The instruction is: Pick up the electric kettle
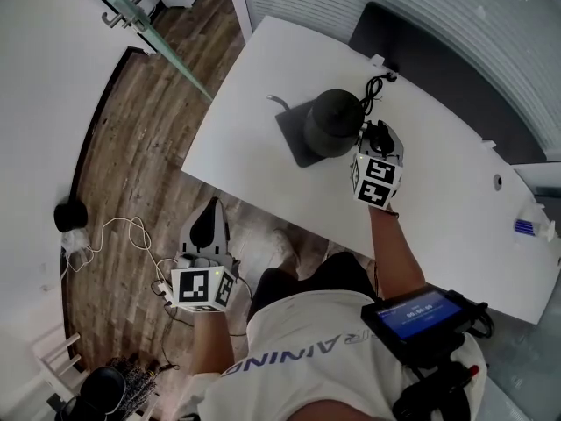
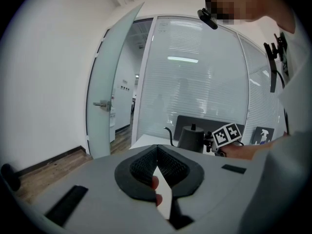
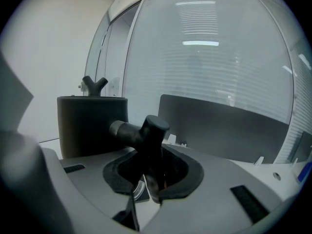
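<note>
The black electric kettle (image 1: pixel 333 121) with its thin spout (image 1: pixel 279 101) is over its dark square base (image 1: pixel 294 143) on the white table (image 1: pixel 438 191). From above I cannot tell whether it touches the base. My right gripper (image 1: pixel 375 143) is at the kettle's right side, shut on the kettle's black handle (image 3: pixel 148 130), and the kettle body (image 3: pixel 90 126) fills the left of the right gripper view. My left gripper (image 1: pixel 210 226) hangs off the table over the wooden floor, shut and empty (image 2: pixel 157 155). In the left gripper view the kettle (image 2: pixel 191 138) appears far off.
A black power cord (image 1: pixel 372 90) runs from the base toward the table's far edge. A dark panel (image 1: pixel 421 51) stands behind the table. A small blue item (image 1: pixel 523 227) lies at the table's right end. White cables (image 1: pixel 114 235) trail on the floor at the left, near a glass door (image 2: pixel 114 82).
</note>
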The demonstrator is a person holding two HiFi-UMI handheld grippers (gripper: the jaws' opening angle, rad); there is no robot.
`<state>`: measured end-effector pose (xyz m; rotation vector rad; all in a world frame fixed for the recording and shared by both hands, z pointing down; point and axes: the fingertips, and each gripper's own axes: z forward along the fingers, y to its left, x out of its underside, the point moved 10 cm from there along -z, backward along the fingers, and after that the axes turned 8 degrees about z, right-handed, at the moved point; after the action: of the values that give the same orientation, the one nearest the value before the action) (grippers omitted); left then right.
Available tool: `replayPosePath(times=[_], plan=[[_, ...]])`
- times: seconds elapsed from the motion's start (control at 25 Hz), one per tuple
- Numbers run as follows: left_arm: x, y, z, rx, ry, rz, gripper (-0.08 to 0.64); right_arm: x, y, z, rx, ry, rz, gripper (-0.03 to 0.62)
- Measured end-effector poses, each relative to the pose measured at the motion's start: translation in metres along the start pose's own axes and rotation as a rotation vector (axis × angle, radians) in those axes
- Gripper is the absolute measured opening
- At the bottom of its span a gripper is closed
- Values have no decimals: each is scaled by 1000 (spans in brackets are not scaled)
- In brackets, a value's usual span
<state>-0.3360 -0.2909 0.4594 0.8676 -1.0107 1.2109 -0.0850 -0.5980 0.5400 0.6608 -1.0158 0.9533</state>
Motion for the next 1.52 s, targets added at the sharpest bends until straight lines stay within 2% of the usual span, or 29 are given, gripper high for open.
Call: replayPosePath(times=[0.16,0.4,0.68,0.88,1.08,1.28,1.52], plan=[[-3,1,-4,47,-29,12,17,-2,0,-27,4,-15,-27,87],[-3,4,-14,115,-64,21,17,-7,-1,-85,-17,-21,8,86],[-5,-22,-36,141,-80,17,17,-22,-12,-157,-88,-20,1,87],[-14,-59,-63,126,-100,21,17,-28,-36,-212,-132,-37,11,86],[-22,-113,-98,107,-125,30,17,-25,-72,-262,-160,-65,-10,87],[-18,-174,-140,81,-126,31,17,-12,-115,-309,-178,-73,-17,87],[-7,-234,-196,13,-119,11,17,6,-161,-361,-210,-63,-36,87]])
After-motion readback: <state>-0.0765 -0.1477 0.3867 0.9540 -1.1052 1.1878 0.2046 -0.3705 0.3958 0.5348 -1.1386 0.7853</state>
